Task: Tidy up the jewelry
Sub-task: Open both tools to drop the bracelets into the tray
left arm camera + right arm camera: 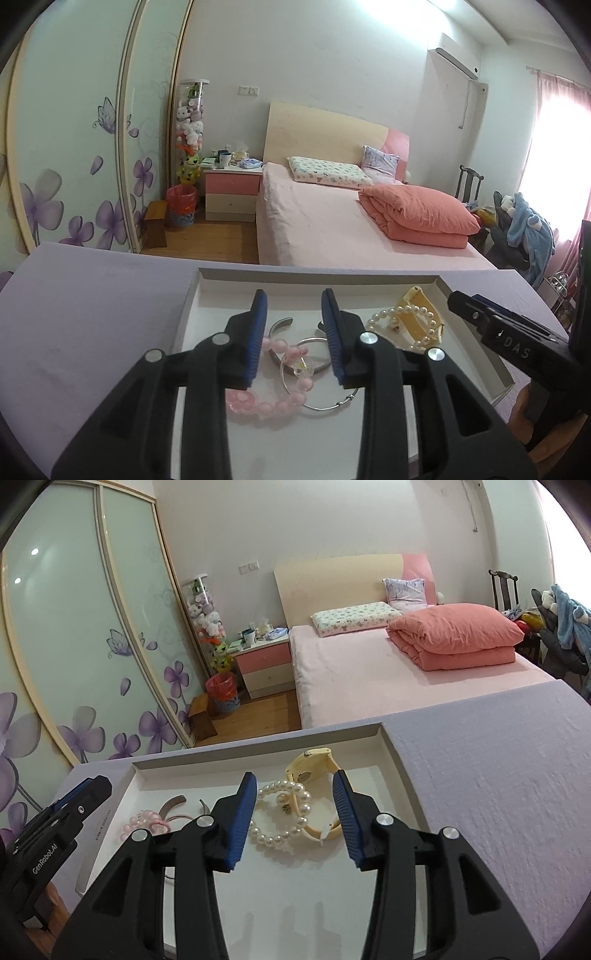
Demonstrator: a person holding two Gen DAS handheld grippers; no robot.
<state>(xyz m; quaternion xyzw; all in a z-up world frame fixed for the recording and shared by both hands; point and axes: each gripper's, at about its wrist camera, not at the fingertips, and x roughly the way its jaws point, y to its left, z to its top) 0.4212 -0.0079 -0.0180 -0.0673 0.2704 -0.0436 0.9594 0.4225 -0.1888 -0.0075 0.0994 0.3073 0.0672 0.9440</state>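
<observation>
From my left wrist view, my left hand-held gripper [293, 304] hangs over a shallow white box [480, 354] that sits on a lilac cloth-covered surface [92, 314]. Its blue pads stand apart, released, gripping nothing. Below and between them lie a pink bead bracelet [273, 404], a thin silver bangle [328, 404] and a grey metal cuff [282, 321], tangled together and touching one another. Further right in the same box, a white pearl bracelet [413, 314] drapes over a pale yellow watch [417, 299]. My right hand-held gripper [465, 301] enters from the right edge; its black body carries white letters that read "DAS".

From my right wrist view, my right hand-held gripper [295, 786] is also released, its pads wide apart and closed on nothing. The pearl bracelet [280, 812] and the yellow watch [317, 764] lie on the box floor between and beyond the pads, the bracelet looped across the watch strap. The pink bead bracelet [146, 821] and the grey cuff [173, 803] rest to the left in the same box [395, 760]. A line of small print runs along the box's left wall, too small for me to read. My left hand-held gripper [92, 788] shows at the left edge, marked "GenRobot.AI".
</observation>
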